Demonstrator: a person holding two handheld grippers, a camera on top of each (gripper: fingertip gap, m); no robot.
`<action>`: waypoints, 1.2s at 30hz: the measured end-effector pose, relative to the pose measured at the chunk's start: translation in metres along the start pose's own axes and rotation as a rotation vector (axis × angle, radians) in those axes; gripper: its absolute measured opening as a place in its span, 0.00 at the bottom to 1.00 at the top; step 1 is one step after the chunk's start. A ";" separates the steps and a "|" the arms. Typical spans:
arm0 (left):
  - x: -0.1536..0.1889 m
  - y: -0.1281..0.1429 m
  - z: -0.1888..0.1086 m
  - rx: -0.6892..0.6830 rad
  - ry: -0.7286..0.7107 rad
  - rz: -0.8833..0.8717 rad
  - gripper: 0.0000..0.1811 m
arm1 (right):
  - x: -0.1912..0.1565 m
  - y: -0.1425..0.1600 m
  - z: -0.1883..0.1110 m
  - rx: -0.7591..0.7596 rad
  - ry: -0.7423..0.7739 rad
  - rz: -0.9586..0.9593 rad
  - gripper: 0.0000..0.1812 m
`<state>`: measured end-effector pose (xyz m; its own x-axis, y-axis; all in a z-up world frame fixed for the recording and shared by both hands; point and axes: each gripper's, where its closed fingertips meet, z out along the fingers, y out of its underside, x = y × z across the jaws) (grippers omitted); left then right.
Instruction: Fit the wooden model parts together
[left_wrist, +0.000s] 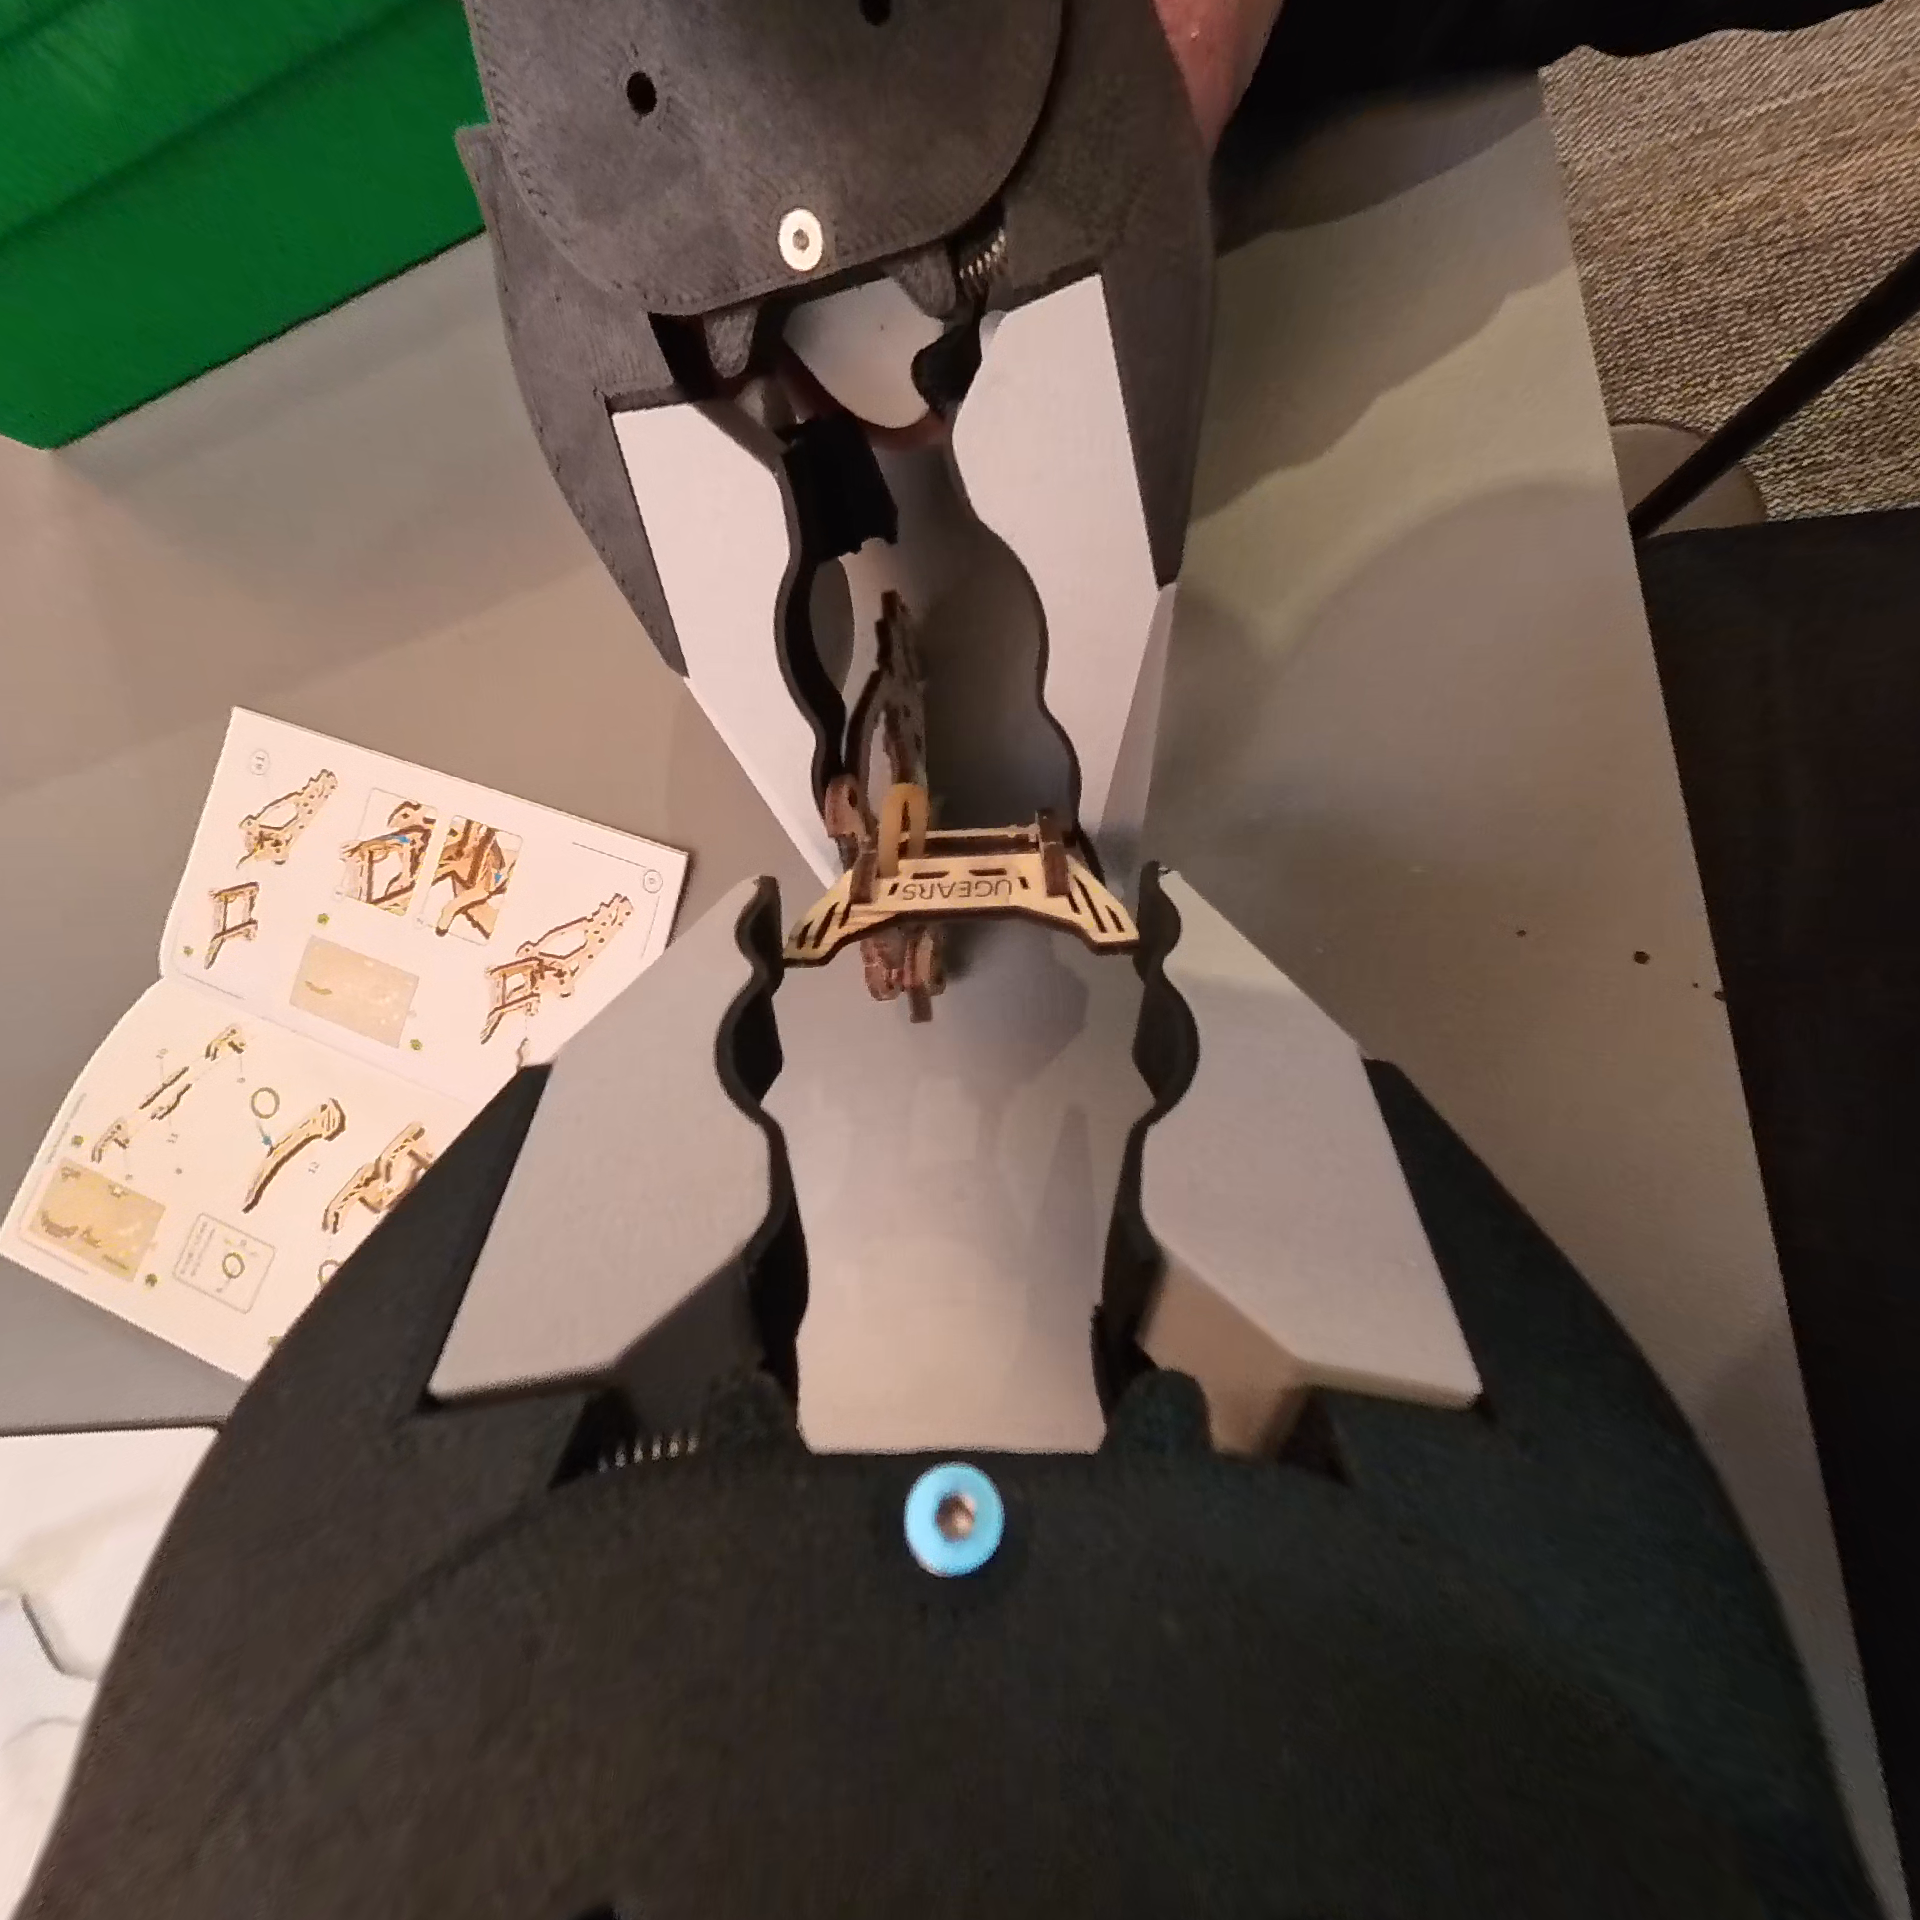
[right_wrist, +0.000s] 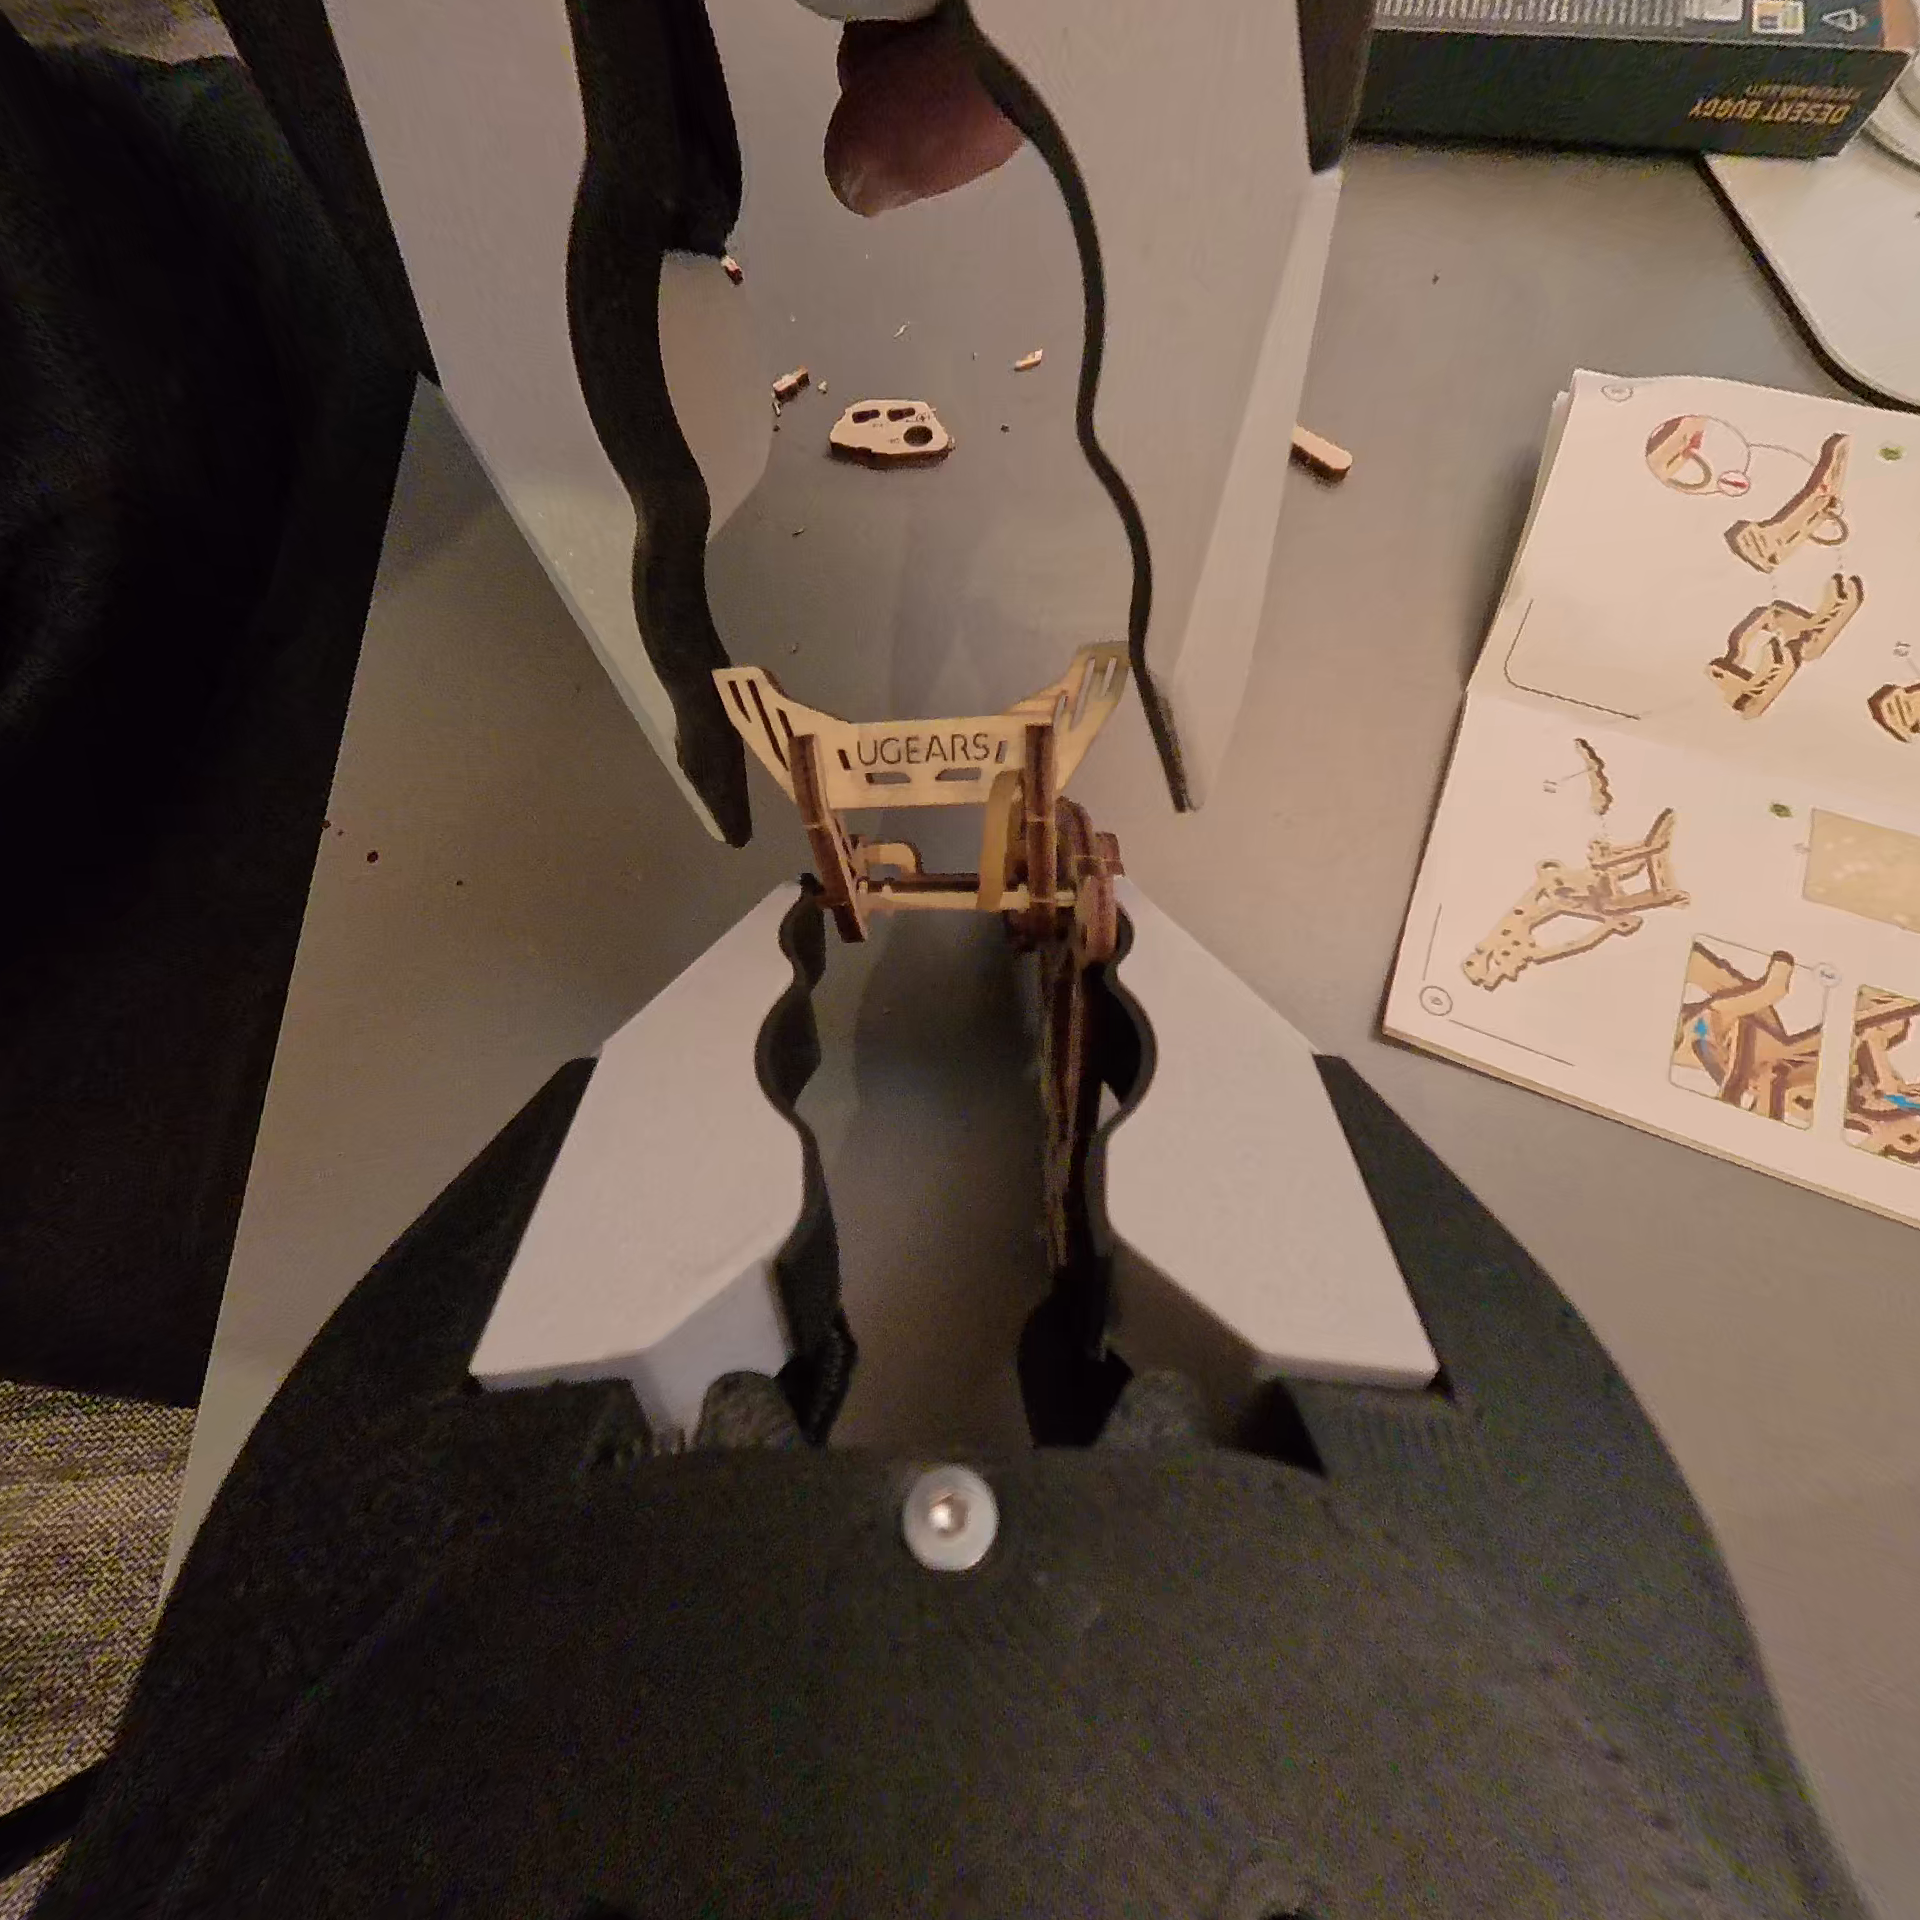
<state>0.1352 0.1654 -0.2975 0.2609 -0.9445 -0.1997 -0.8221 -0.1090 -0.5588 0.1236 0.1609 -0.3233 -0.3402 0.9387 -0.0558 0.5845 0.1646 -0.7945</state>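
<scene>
Wooden model (right_wrist: 940, 821) hangs above the tabletop (left_wrist: 1403, 727), between my two claws. My left claw (left_wrist: 956, 914) spans its lettered plate's flared ends; my right claw (right_wrist: 961, 925) seems to pinch the darker gear-side parts, though the contact is partly hidden. I'd press squarely, without twisting. Plate, booklet (right_wrist: 1683, 790) and box (right_wrist: 1621, 73) carry printing.

— What sort of place is this?

— A hobby desk in a home or office room, as far as one can tell. The grey tabletop (right_wrist: 1507, 1299) carries an open instruction booklet (right_wrist: 1704, 790) with assembly drawings, a dark model-kit box (right_wrist: 1621, 83) and scattered wood offcuts (right_wrist: 894, 428).

— Anything beyond the desk?

— Speckled grey carpet (left_wrist: 1745, 208) lies below it, and a green bin (left_wrist: 208, 208) stands at the far edge.
</scene>
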 end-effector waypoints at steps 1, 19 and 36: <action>0.000 0.000 0.000 -0.003 0.003 0.000 0.37 | 0.000 -0.001 0.000 0.004 -0.001 0.003 0.27; 0.003 0.006 0.000 -0.077 0.040 0.004 0.37 | -0.002 -0.002 0.002 -0.004 0.004 -0.012 0.27; 0.001 0.009 0.000 -0.185 0.063 0.059 0.37 | 0.000 -0.002 0.001 -0.018 0.024 -0.028 0.26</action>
<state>0.1281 0.1635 -0.3028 0.1821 -0.9678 -0.1738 -0.9154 -0.1023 -0.3892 0.1217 0.1604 -0.3226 -0.3388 0.9407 -0.0184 0.5878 0.1964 -0.7848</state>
